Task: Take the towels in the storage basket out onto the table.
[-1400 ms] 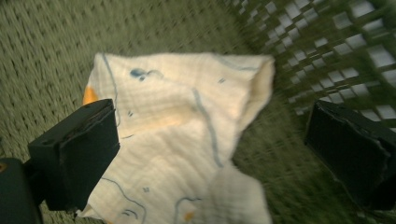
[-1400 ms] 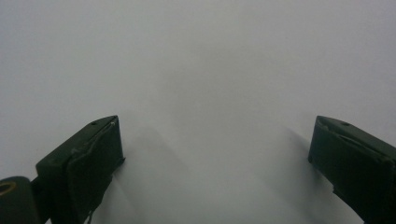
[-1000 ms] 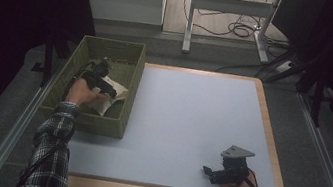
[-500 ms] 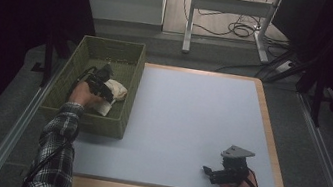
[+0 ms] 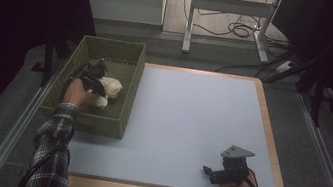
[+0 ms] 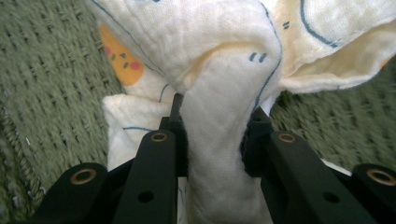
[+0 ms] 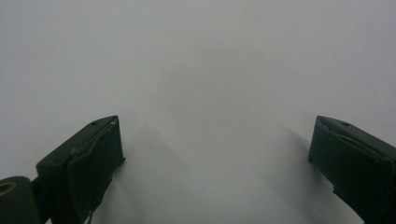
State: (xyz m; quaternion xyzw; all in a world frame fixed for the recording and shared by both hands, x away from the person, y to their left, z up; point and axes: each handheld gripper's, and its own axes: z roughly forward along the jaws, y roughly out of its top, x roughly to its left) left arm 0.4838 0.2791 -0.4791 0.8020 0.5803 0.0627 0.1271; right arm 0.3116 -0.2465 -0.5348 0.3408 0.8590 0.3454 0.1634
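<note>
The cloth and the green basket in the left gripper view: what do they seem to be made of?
Cloth: probably soft cotton gauze, matte cream with printed blue lines and orange faces; it crinkles and bunches. Basket: woven green cord or rope-like fibre, matte; the plaited ridges show, but the exact fibre is unclear.

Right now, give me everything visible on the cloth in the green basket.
The cloth is a soft, cream-white gauzy fabric with thin blue stitched lines and an orange cartoon patch with pink cheeks. It lies crumpled and folded in the woven green basket, near its right wall in the high view. The left gripper has just been closing, and its black jaws now pinch a raised fold from both sides. Other folds rest on the basket floor. Its full outline cannot be told.
</note>
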